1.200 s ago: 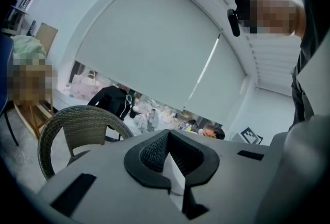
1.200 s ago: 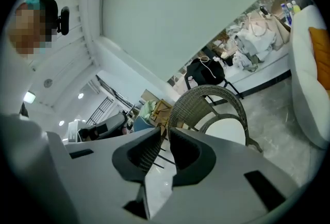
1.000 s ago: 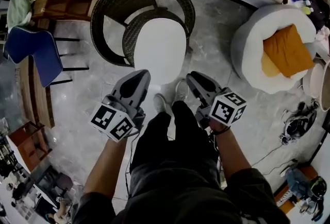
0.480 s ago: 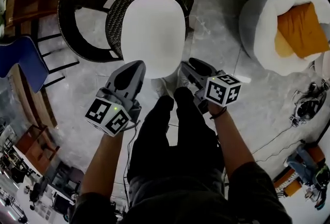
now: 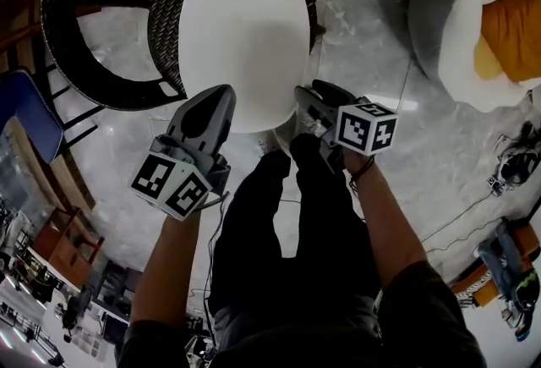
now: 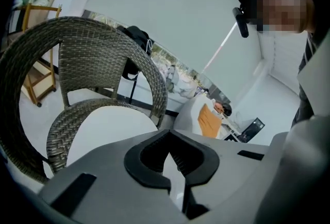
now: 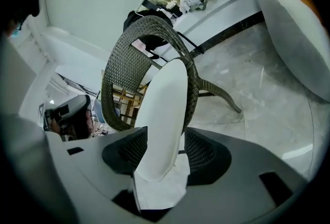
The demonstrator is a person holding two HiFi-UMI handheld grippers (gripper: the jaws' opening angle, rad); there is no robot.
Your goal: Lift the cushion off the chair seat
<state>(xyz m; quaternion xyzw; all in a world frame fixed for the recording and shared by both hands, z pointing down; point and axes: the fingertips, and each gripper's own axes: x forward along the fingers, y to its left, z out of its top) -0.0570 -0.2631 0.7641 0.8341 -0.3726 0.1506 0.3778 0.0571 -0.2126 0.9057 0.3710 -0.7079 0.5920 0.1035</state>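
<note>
A white oval cushion (image 5: 245,36) lies on the seat of a dark wicker chair (image 5: 93,79). My left gripper (image 5: 221,93) hovers at the cushion's front left edge. In the left gripper view its jaws (image 6: 170,158) are shut with nothing in them, and the cushion (image 6: 111,125) and the chair back (image 6: 129,53) lie ahead. My right gripper (image 5: 303,96) is at the front right edge. Its jaws (image 7: 161,153) have just been opening. They stand open, with the cushion's edge (image 7: 167,109) between the pads and a gap on one side.
A round white pouf chair (image 5: 448,28) holding an orange cushion (image 5: 511,28) stands at the right. A blue chair (image 5: 25,117) and wooden furniture (image 5: 59,231) are at the left. The person's dark-trousered legs (image 5: 287,214) are between the grippers. Cables and gear (image 5: 511,167) lie on the marble floor.
The view and both grippers have dropped closer to the chair, which now looks larger. The right gripper's jaws have spread around the cushion's front edge.
</note>
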